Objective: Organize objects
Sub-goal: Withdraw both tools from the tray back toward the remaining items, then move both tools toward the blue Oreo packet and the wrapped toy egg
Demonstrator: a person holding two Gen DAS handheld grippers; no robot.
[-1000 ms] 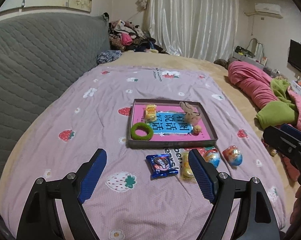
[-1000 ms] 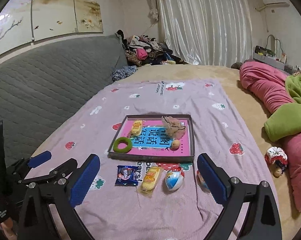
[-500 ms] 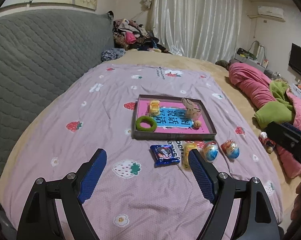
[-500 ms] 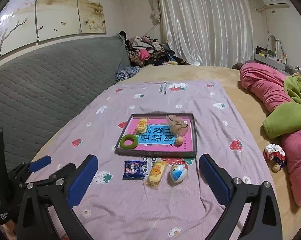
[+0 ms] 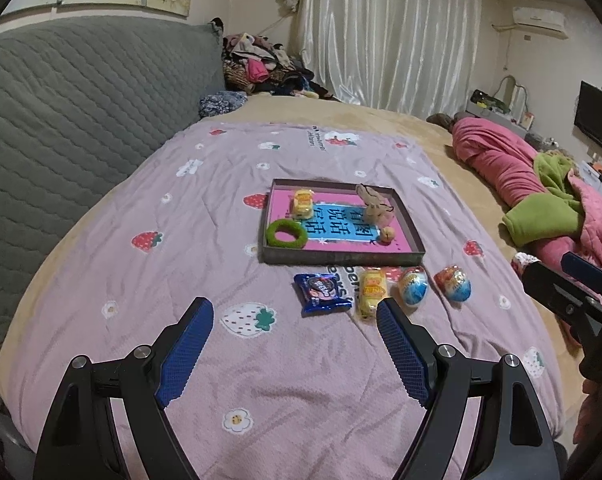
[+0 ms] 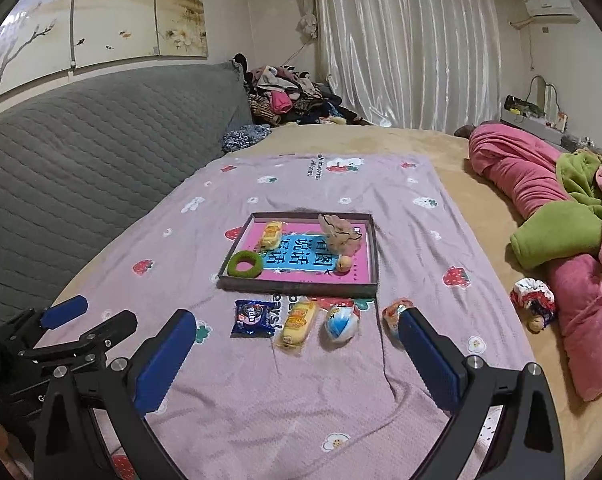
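Note:
A shallow dark tray [image 5: 343, 258] [image 6: 297, 289] with a pink and blue book cover inside sits on the lilac strawberry blanket. In it lie a green ring [image 5: 286, 233], a yellow snack pack [image 5: 303, 202], a beige plush rabbit [image 5: 375, 207] and a small ball [image 5: 387, 235]. In front of the tray lie a blue cookie packet [image 5: 320, 293] [image 6: 253, 318], a yellow snack pack [image 5: 372, 290] [image 6: 299, 322] and two foil eggs [image 5: 414, 285] [image 5: 453, 282]. My left gripper [image 5: 295, 312] and right gripper [image 6: 293, 326] both hang open above the blanket, nearer than these items, holding nothing.
A grey quilted headboard [image 5: 61, 112] runs along the left. A pink and green duvet [image 6: 561, 232] is heaped at the right, with a small patterned pouch [image 6: 533, 294] beside it. Clothes [image 6: 285, 96] are piled at the back by the curtain.
Both grippers have drawn back from the tray, so the tray and the loose items look smaller and farther off. Jaws stay as wide as before.

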